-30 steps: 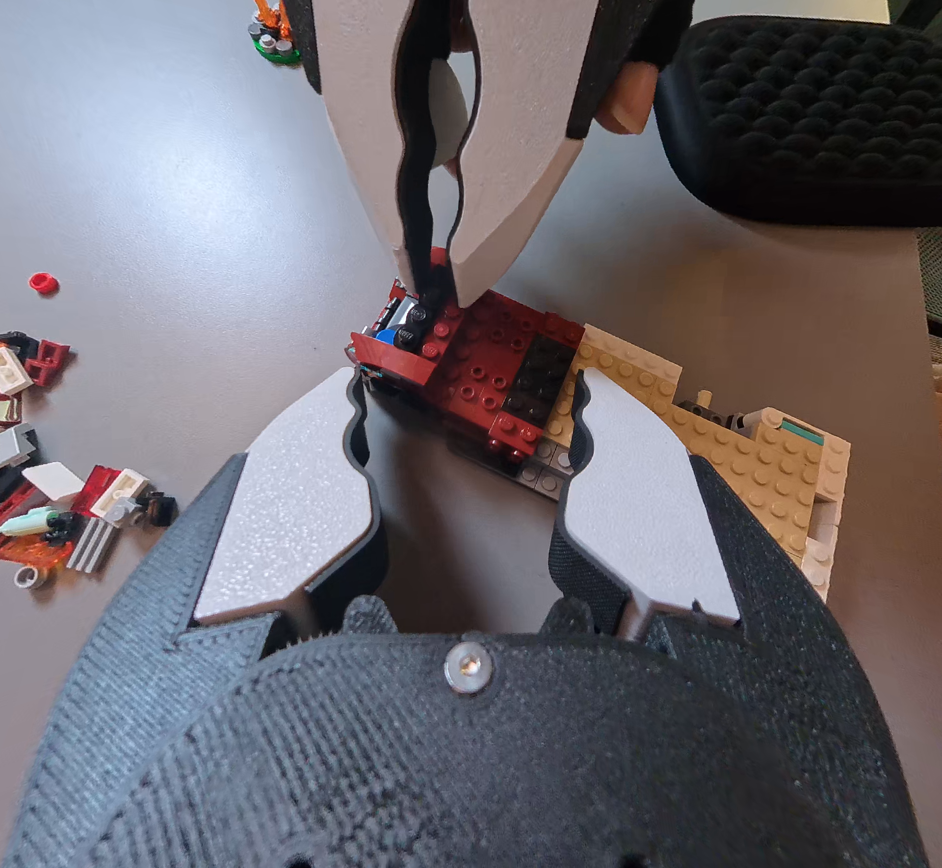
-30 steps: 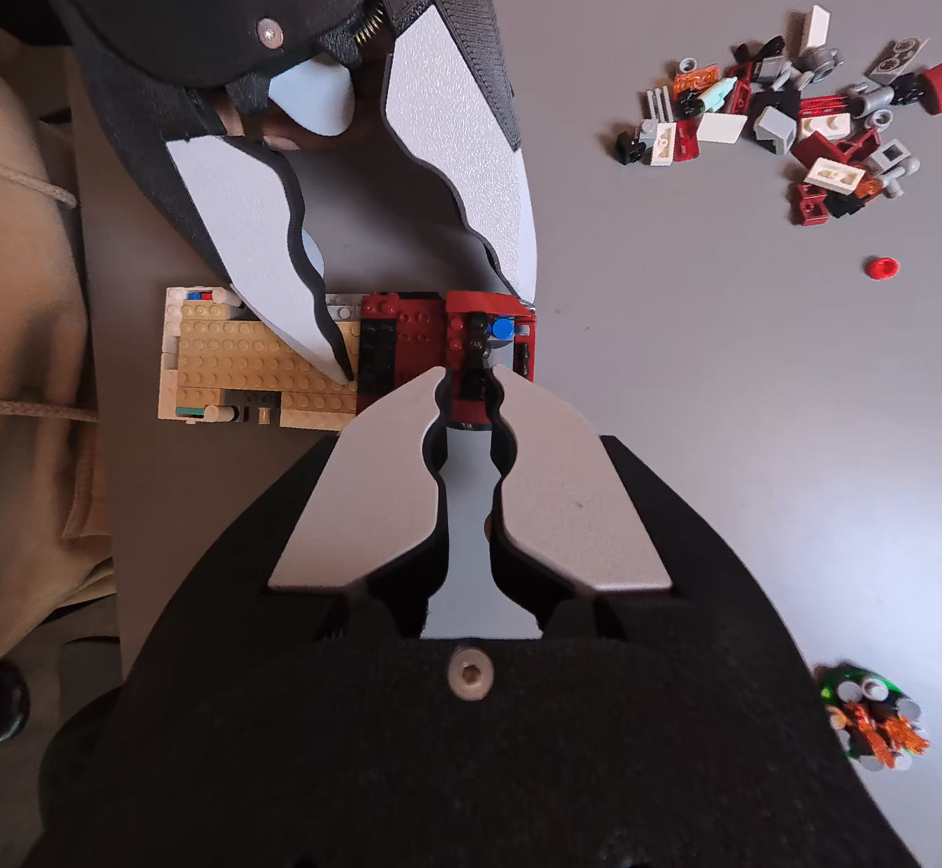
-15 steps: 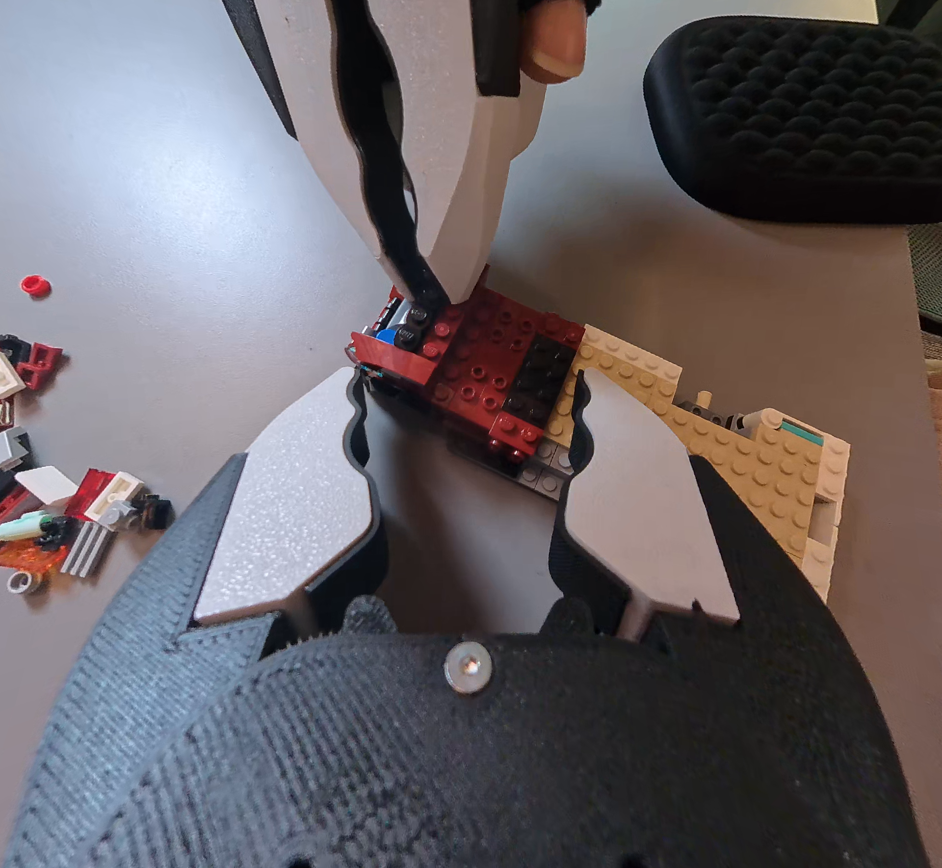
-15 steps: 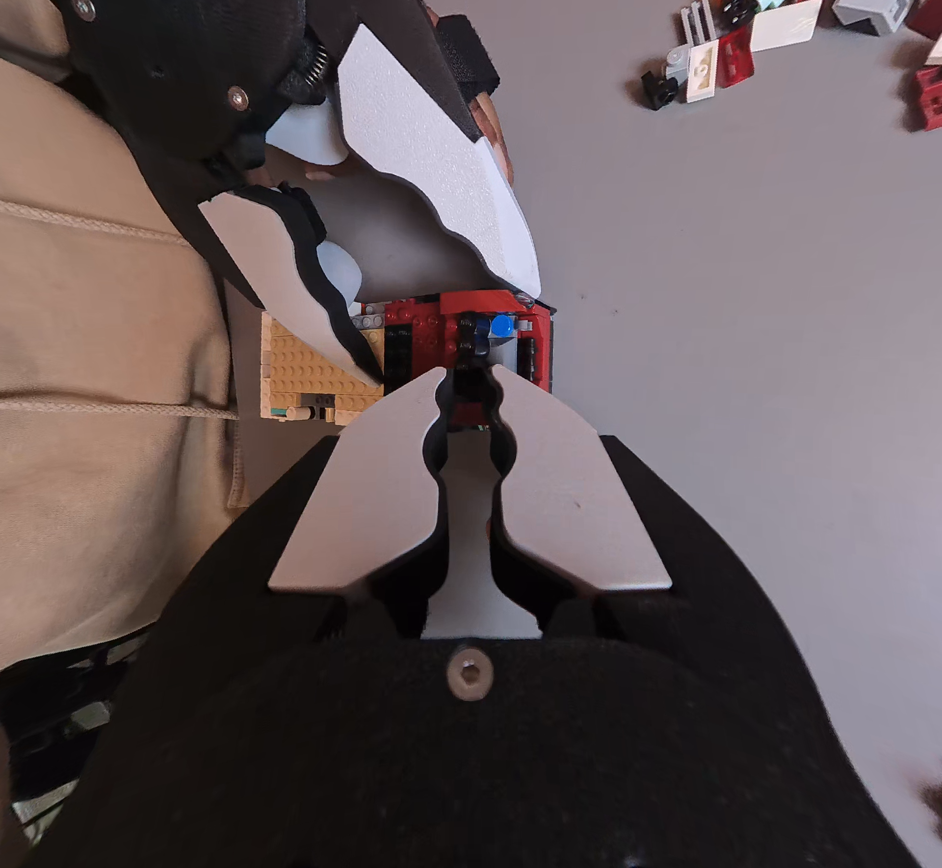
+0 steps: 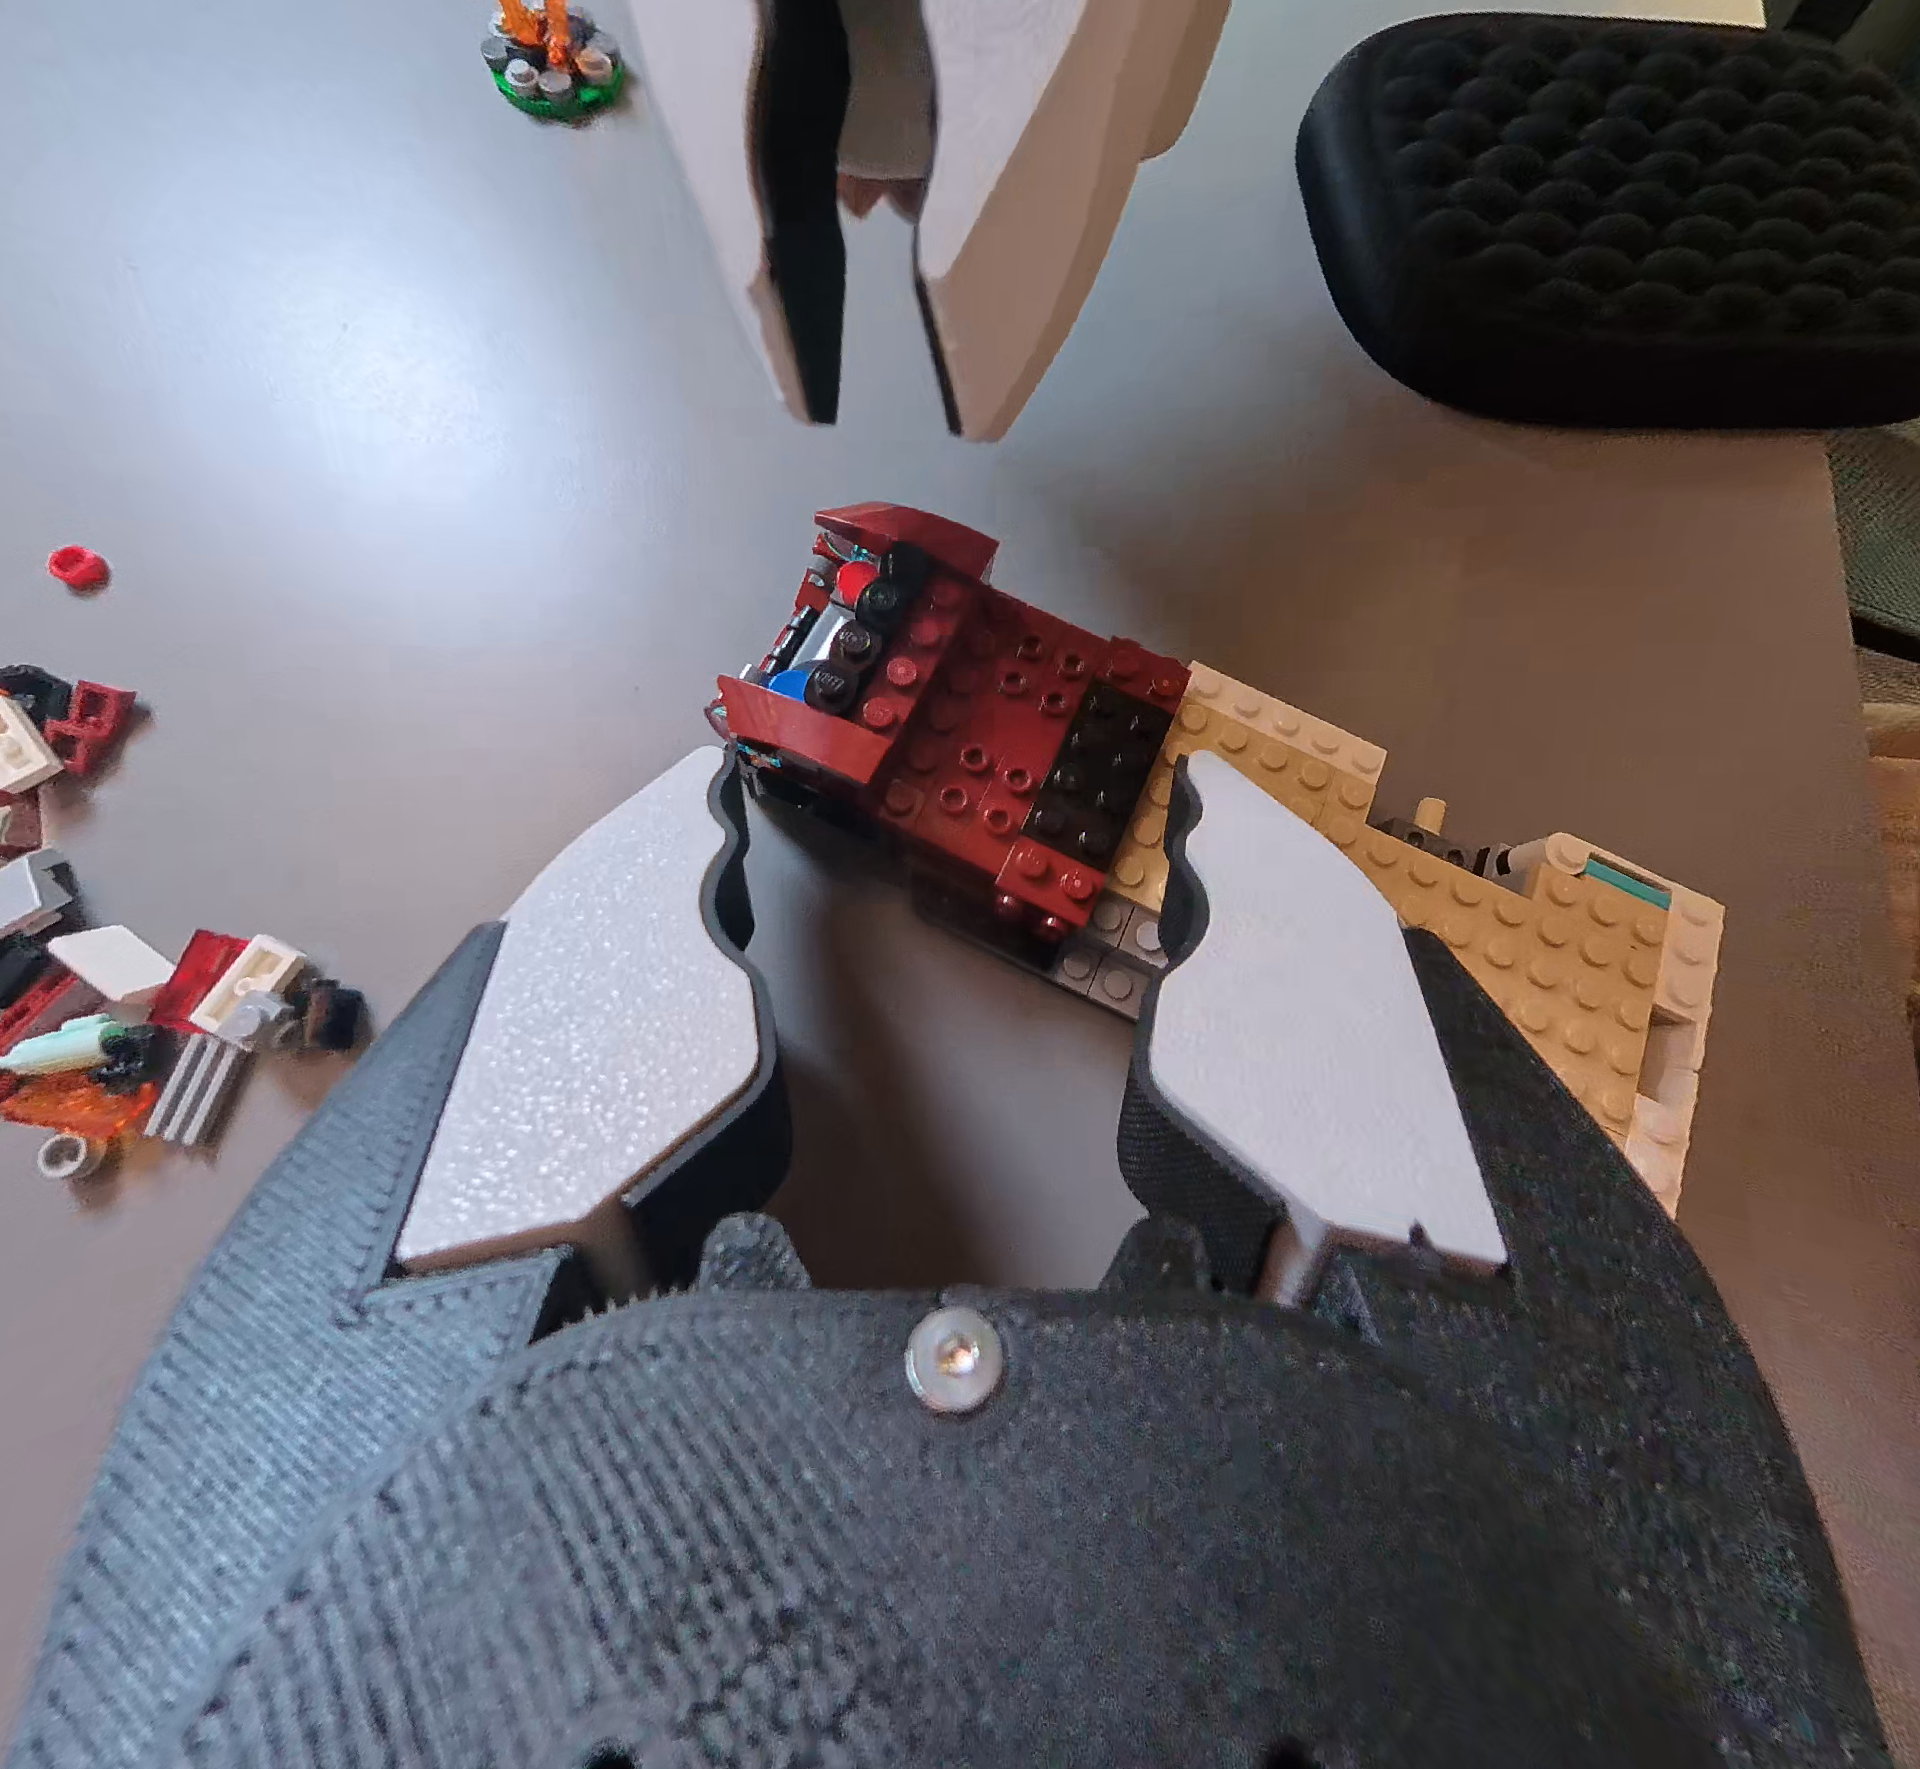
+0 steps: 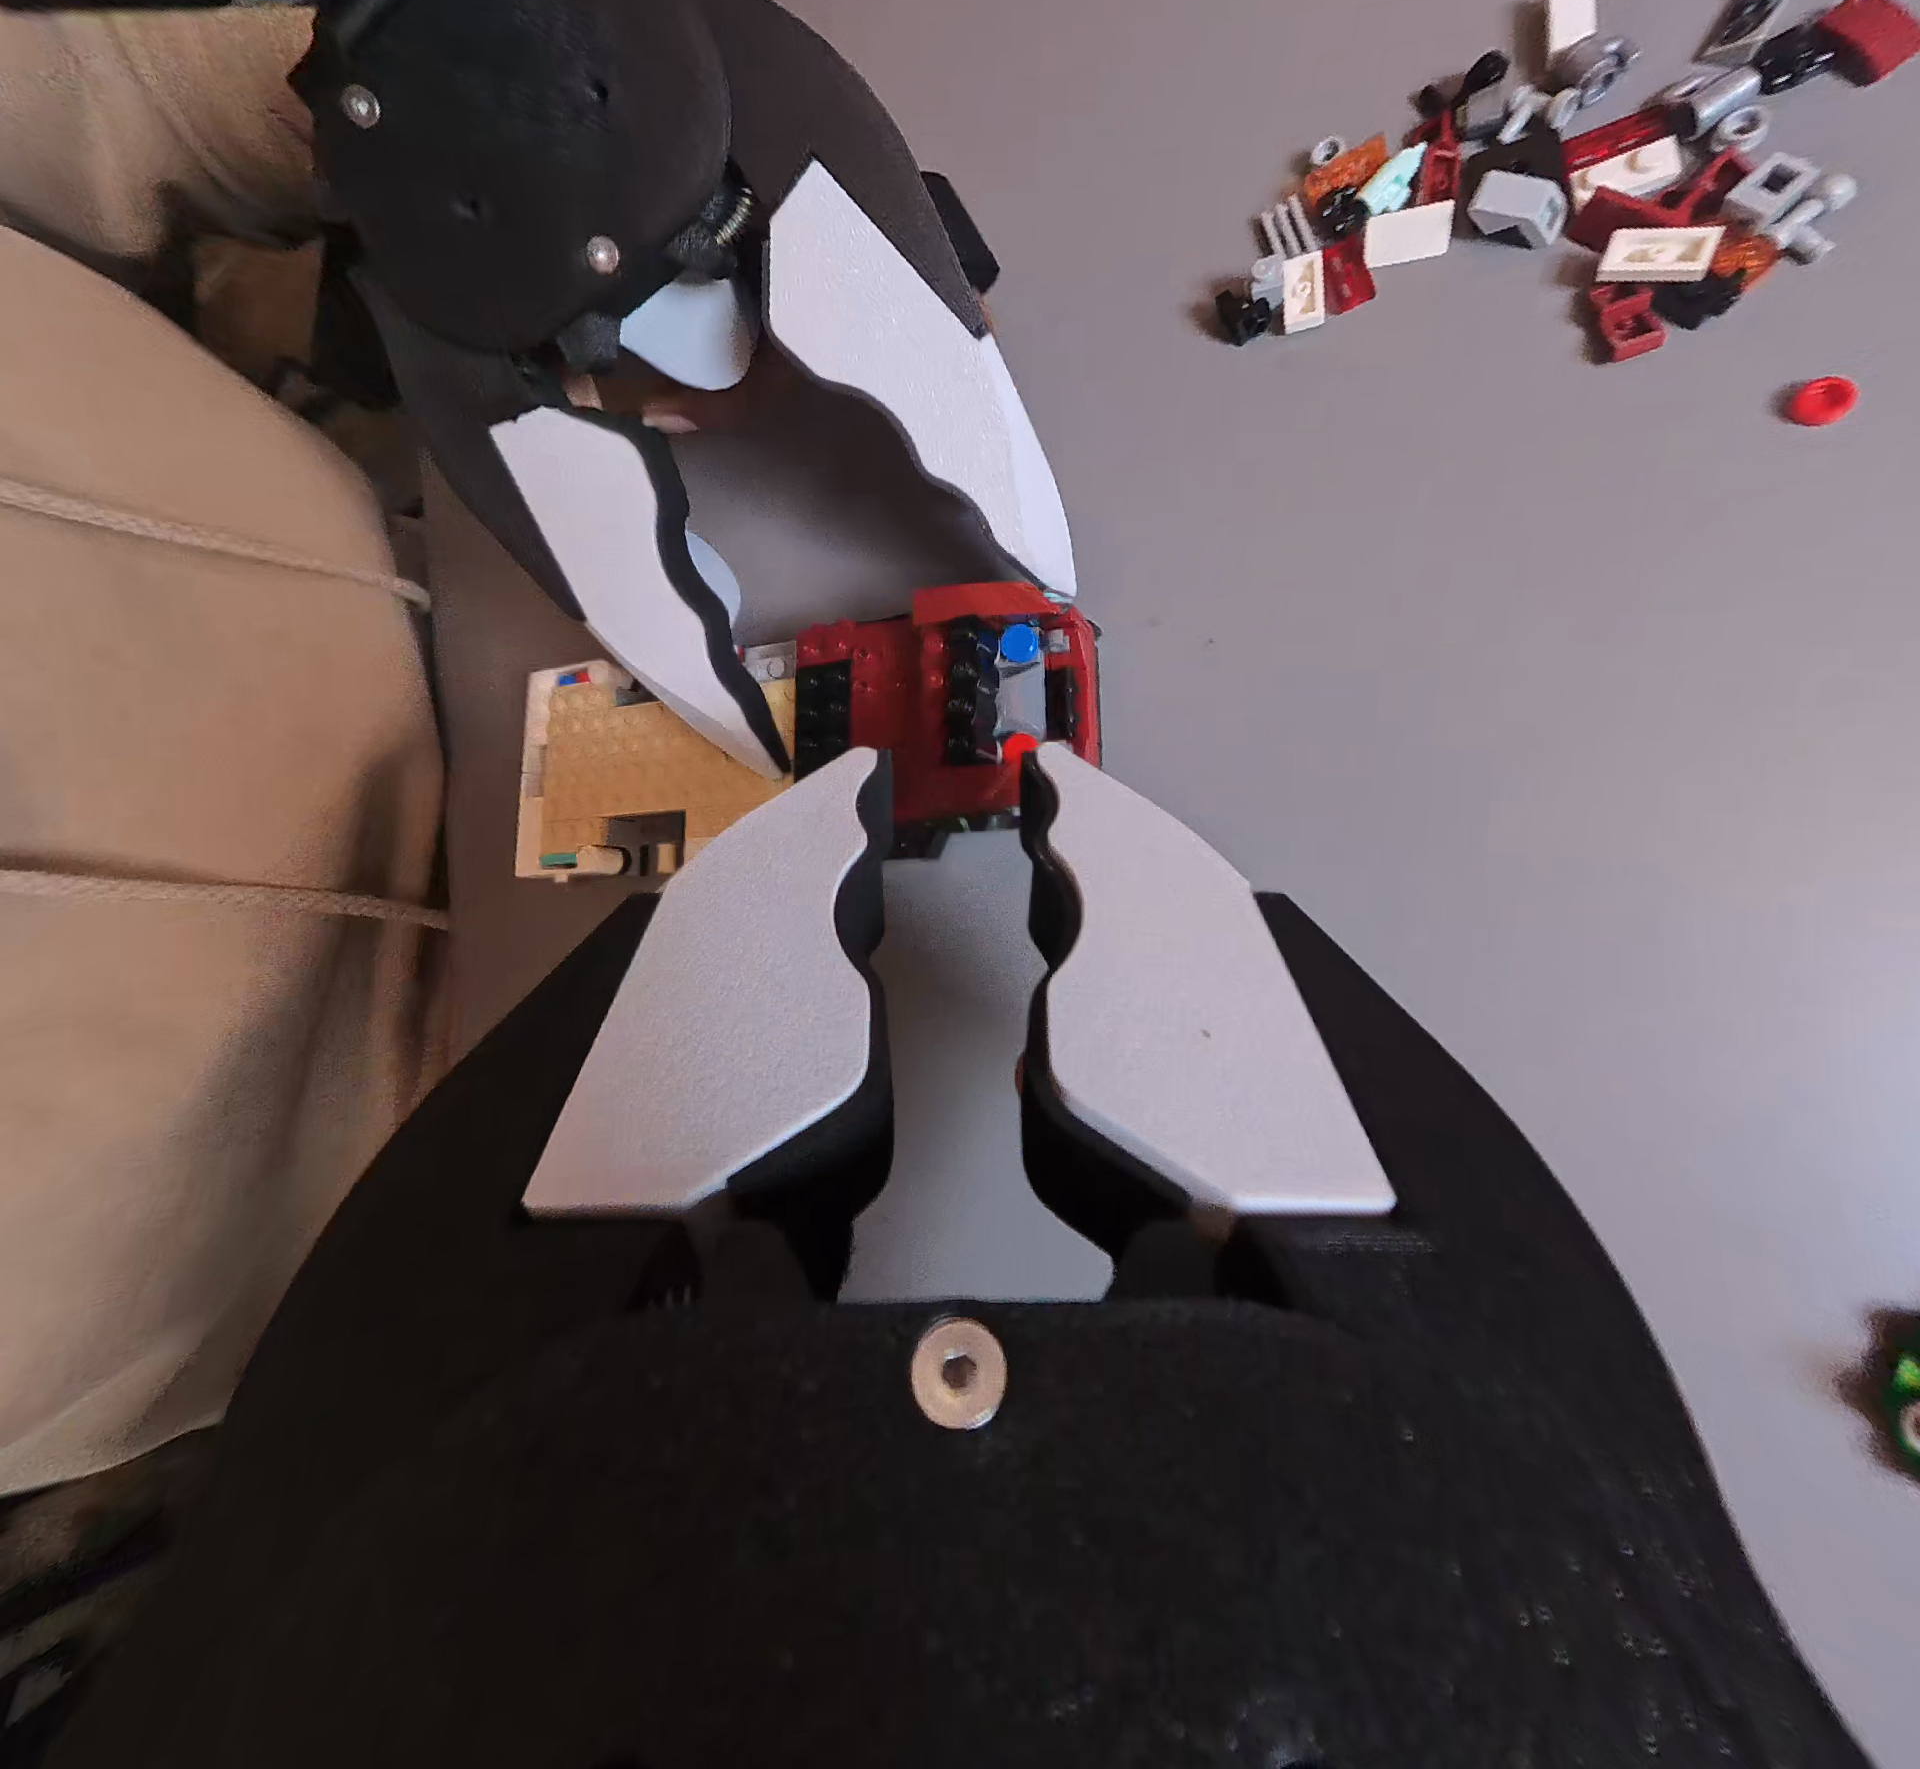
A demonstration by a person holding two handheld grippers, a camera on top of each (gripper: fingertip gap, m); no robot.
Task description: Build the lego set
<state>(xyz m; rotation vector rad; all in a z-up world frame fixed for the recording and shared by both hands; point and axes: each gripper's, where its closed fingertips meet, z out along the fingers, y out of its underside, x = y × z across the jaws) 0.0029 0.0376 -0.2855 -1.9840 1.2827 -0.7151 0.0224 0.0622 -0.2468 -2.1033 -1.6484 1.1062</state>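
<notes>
On the far left of the grey table [image 5: 343, 348], a scatter of loose bricks [image 5: 125, 1023] lies well apart from both tools, with a single small red round piece [image 5: 78, 568] beyond it. A small green disc bearing orange flame pieces [image 5: 554, 57] sits farther back.

The left gripper [image 5: 951, 774] has its jaws spread wide. Its left fingertip [image 5: 675, 805] stands just beside the red front corner of the brick model [image 5: 987, 732]; its right fingertip [image 5: 1226, 815] lies over the tan section. Whether either pad actually presses on the model cannot be told; the span between them takes in the model's near edge.

The brick model rests on the table at centre: a dark red front part with black studs, a blue round piece and a red round piece, joined to a tan plate section [image 5: 1538, 950] extending right.

The right gripper [image 5: 883, 415] hangs above the model's red end, clear of it, jaws parted by a narrow gap with nothing between them. In its own view its fingertips [image 6: 1049, 784] frame the model's near edge.

At far right, a black textured cushion [image 5: 1642, 202] lies at the table edge.
</notes>
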